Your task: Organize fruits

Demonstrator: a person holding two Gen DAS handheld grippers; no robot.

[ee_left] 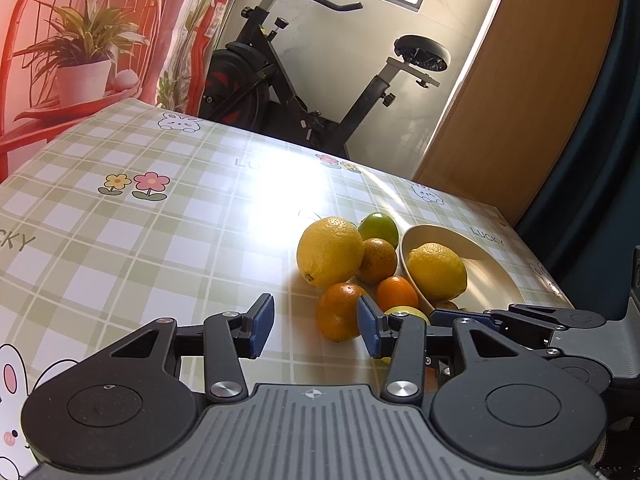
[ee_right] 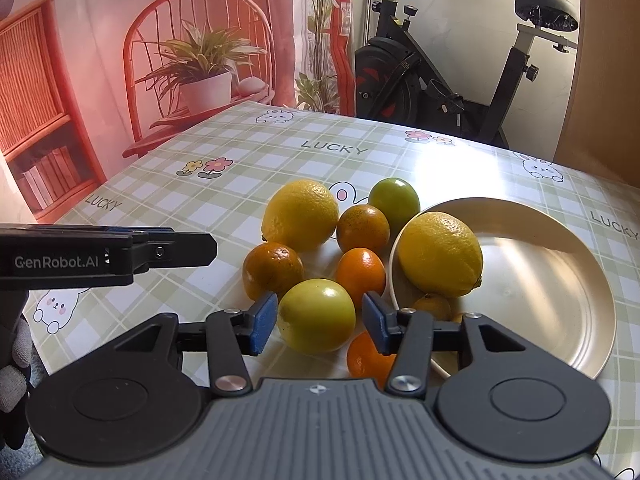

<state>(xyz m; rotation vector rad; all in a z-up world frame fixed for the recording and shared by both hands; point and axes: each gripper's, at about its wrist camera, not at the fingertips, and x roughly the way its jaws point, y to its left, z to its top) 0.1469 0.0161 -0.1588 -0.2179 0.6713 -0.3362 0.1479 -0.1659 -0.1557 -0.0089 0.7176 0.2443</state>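
Note:
Fruits lie on a checked tablecloth beside a cream plate point(ee_right: 560, 280). A lemon point(ee_right: 440, 254) lies in the plate, with a small orange point(ee_right: 432, 306) beside it. On the cloth are a big lemon point(ee_right: 302, 214), a green fruit point(ee_right: 394, 198), several oranges point(ee_right: 362, 228) and a yellow-green fruit point(ee_right: 316, 316). My right gripper point(ee_right: 318, 324) is open, its pads either side of the yellow-green fruit. My left gripper point(ee_left: 316, 326) is open, an orange point(ee_left: 338, 312) just ahead between its fingers. It also shows in the right wrist view point(ee_right: 160, 254).
An exercise bike point(ee_left: 296, 80) stands beyond the table's far edge. A printed backdrop with a chair and plant point(ee_right: 192, 60) hangs at the left. A wooden door point(ee_left: 520, 80) is at the right. Bare cloth point(ee_left: 140, 220) lies to the left of the fruits.

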